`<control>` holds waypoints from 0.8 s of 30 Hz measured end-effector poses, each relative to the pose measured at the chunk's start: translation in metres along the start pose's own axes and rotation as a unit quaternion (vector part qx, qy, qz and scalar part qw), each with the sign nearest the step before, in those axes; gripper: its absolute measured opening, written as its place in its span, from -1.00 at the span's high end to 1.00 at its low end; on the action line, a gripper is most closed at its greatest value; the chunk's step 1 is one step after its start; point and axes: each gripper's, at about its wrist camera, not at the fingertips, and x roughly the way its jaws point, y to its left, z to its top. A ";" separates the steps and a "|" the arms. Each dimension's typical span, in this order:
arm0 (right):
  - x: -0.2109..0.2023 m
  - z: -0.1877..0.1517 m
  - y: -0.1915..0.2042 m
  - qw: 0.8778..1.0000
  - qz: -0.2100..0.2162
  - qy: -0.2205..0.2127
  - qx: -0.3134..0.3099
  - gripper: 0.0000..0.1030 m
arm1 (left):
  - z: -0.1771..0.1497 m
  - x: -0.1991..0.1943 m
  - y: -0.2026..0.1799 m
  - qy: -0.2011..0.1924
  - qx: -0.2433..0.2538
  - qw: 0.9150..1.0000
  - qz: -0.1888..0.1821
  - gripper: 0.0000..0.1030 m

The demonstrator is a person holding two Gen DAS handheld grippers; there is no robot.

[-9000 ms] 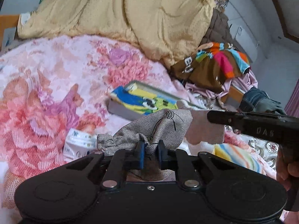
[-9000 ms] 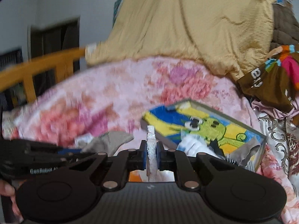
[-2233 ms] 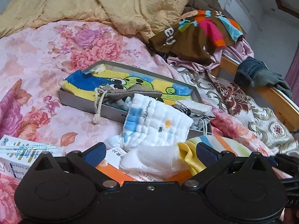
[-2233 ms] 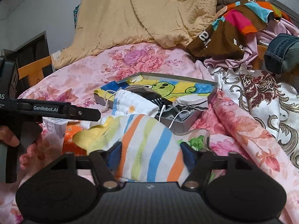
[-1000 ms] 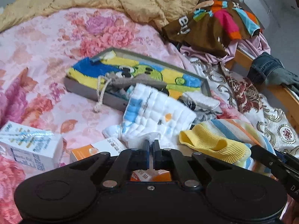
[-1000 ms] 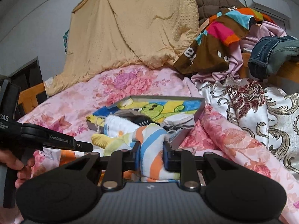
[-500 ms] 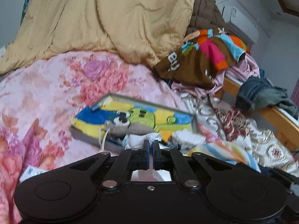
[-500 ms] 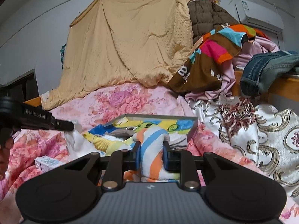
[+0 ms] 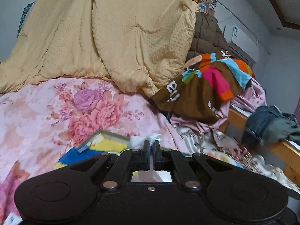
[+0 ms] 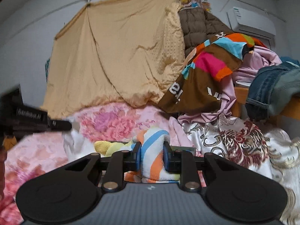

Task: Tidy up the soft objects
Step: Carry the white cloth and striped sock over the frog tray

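Nearest in the left wrist view, the left gripper (image 9: 151,146) has its jaws drawn almost together on a thin fold of white cloth (image 9: 148,138), whose crumpled tip pokes up just above the blue pads. In the right wrist view, the right gripper (image 10: 152,154) is clamped on a thick striped sock (image 10: 152,153), squeezed between the pads; the sock is soft and bulging, banded in white, blue and orange, with a yellow toe (image 10: 106,146) sticking out to the left. The left gripper's body (image 10: 37,120) shows at that view's left edge, close beside the sock.

Just beyond the left gripper lies a shallow box (image 9: 97,140) with a grey rim and a blue and yellow cartoon lining; only its near corner shows, the rest hidden by the gripper. It rests on the pink floral bedspread (image 9: 56,108), which offers the widest open stretch, running left and back from the box.

To the right the room narrows: a white and maroon patterned sheet (image 10: 234,138) lies rumpled beside the bedspread, bounded by the bed's wooden rail (image 9: 281,148), over which jeans (image 9: 268,123) hang. Farther back, a brown multicolour garment (image 9: 202,86) and pink cloth pile up, and a large tan quilt (image 9: 112,37) closes off the far side against the wall.
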 end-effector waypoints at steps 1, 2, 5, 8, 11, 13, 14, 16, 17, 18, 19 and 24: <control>0.010 0.002 -0.002 1.000 0.001 0.006 0.000 0.51 | 0.001 0.010 0.001 0.000 -0.003 1.000 0.000 0.97; 0.019 0.002 -0.004 1.000 0.001 0.010 0.001 0.51 | 0.000 0.020 0.002 -0.001 -0.008 1.000 0.000 0.97; 0.043 0.006 -0.013 1.000 0.001 0.028 0.014 0.51 | -0.004 0.049 0.002 0.004 -0.018 1.000 -0.003 0.97; 0.056 0.006 -0.022 0.999 0.001 0.040 0.017 0.51 | -0.011 0.075 0.004 0.020 -0.021 0.999 -0.014 0.97; 0.065 0.002 -0.030 0.998 0.004 0.053 0.015 0.50 | -0.022 0.099 0.002 0.042 0.001 0.999 -0.030 0.97; 0.070 -0.001 -0.032 0.998 0.003 0.059 0.010 0.50 | -0.029 0.114 0.004 0.059 0.012 0.997 -0.039 0.96; 0.072 -0.002 -0.033 0.998 0.003 0.063 0.008 0.50 | -0.033 0.121 0.006 0.069 0.011 0.997 -0.044 0.96; 0.077 -0.005 -0.034 0.998 0.003 0.070 0.005 0.50 | -0.040 0.131 0.012 0.086 0.010 0.995 -0.053 0.96; 0.079 -0.006 -0.033 0.997 0.003 0.072 0.003 0.49 | -0.042 0.136 0.014 0.095 0.012 0.994 -0.056 0.96; 0.080 -0.007 -0.032 0.997 0.003 0.076 -0.001 0.49 | -0.044 0.140 0.016 0.102 0.014 0.993 -0.059 0.96; 0.082 -0.009 -0.031 0.997 0.003 0.080 -0.008 0.48 | -0.046 0.144 0.019 0.109 0.016 0.992 -0.062 0.96; 0.091 -0.013 -0.026 0.995 0.007 0.102 -0.024 0.47 | -0.050 0.153 0.028 0.137 0.013 0.988 -0.076 0.95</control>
